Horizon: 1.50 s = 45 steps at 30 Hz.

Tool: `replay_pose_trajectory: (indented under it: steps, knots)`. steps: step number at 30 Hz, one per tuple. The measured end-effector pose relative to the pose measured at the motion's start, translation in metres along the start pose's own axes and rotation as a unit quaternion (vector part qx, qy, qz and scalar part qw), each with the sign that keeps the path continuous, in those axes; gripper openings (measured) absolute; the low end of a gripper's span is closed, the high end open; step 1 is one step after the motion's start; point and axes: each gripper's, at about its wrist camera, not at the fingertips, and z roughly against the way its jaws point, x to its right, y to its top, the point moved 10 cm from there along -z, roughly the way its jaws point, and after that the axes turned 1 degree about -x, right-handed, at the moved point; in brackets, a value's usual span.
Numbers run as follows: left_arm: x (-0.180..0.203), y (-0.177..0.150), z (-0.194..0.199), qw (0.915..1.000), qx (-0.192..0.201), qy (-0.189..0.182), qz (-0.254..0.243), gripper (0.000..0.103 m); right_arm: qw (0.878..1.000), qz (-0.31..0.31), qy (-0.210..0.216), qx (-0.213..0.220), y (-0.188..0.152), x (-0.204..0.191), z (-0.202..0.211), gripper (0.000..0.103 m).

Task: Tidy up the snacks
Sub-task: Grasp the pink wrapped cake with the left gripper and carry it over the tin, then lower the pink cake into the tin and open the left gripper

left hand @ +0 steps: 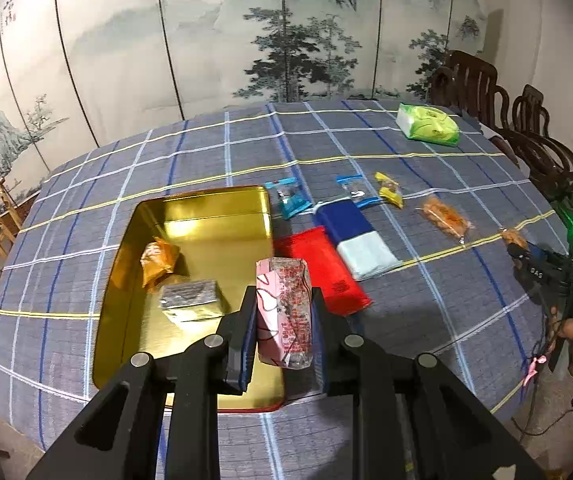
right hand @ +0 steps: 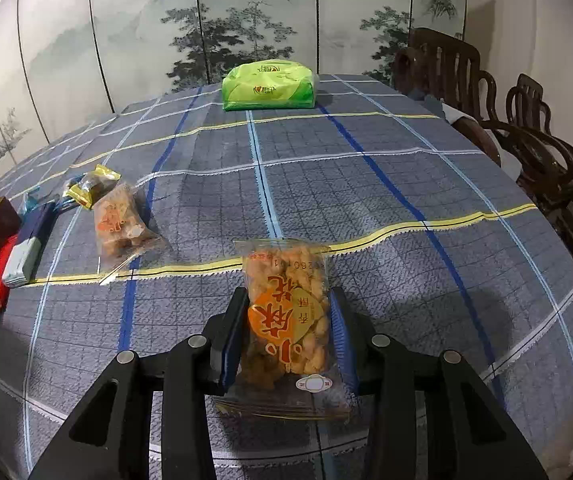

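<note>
My left gripper [left hand: 284, 294] is shut on a pink snack packet [left hand: 284, 312], held above the right edge of a gold tin [left hand: 206, 216]. Inside the tin lie an orange packet [left hand: 158, 262] and a silver packet [left hand: 188, 300]. My right gripper [right hand: 290, 300] is shut on a clear bag of fried twists [right hand: 290, 312] with an orange label, just above the checked tablecloth; the same gripper [left hand: 526, 252] shows at the right edge of the left wrist view. A second clear twist bag [right hand: 120, 226] lies to the left.
On the cloth right of the tin lie a red packet [left hand: 322, 272], a blue-and-white packet [left hand: 356, 240], two blue-topped packets [left hand: 290, 198], a yellow packet [left hand: 390, 192] and a twist bag [left hand: 446, 218]. A green tissue pack [right hand: 270, 84] sits at the far edge. Dark wooden chairs [right hand: 526, 120] stand at right.
</note>
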Motion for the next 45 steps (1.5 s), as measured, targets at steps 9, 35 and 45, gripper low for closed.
replay_pose_trajectory:
  steps: [9, 35, 45]
  knots:
    - [-0.03, -0.008, -0.014, 0.9995, -0.006, 0.026, 0.016, 0.021, 1.0, -0.002, -0.003, 0.0, 0.0, 0.0, 0.001, 0.041]
    - [-0.137, -0.042, -0.07, 0.9926, -0.025, 0.087, 0.081, 0.021, 1.0, -0.003, -0.005, 0.0, 0.0, -0.001, 0.001, 0.041]
    - [-0.139, -0.042, -0.081, 0.9921, -0.019, 0.105, 0.065, 0.023, 1.0, -0.003, -0.006, 0.0, 0.0, -0.001, 0.001, 0.041]
